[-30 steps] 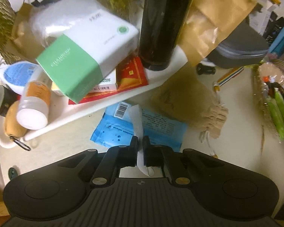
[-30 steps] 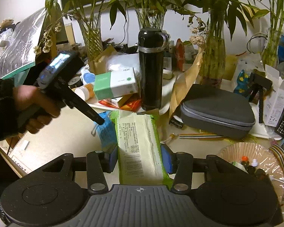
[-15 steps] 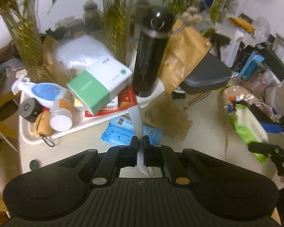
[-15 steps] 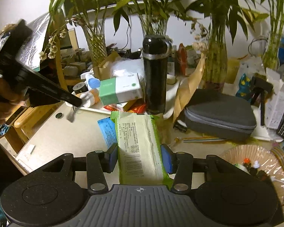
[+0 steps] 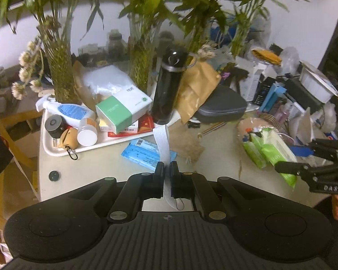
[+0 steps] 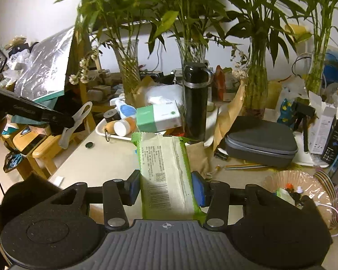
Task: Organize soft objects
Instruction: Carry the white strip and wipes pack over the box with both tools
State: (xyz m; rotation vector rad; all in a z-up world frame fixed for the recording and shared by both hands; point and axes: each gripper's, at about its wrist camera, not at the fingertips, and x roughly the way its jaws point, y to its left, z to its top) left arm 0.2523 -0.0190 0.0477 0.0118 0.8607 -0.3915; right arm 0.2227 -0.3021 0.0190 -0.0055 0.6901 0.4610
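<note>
Above a crowded table (image 5: 97, 168), we carry two soft things at once. Our left gripper (image 5: 166, 173), at lower centre of its view, is clenched on a thin white strap (image 5: 162, 141) that stands limply upward from the jaws and loops out behind them. Our right gripper (image 6: 166, 186) grasps a green-edged pack of wipes (image 6: 166, 171) across its width, the printed back and barcode facing up at centre frame.

The risks, as we judge them: the strap is narrow and slack, so a quick swing could slide it free or snag it on the black flask (image 5: 169, 85) or the white tray (image 5: 56, 150) of boxes at left centre. The pack is pinched only at its near end and juts forward, so it may sag, twist or squeeze out, and could sweep the clutter below.

A blue packet (image 5: 144, 153) lies flat on the table, mid-frame.
</note>
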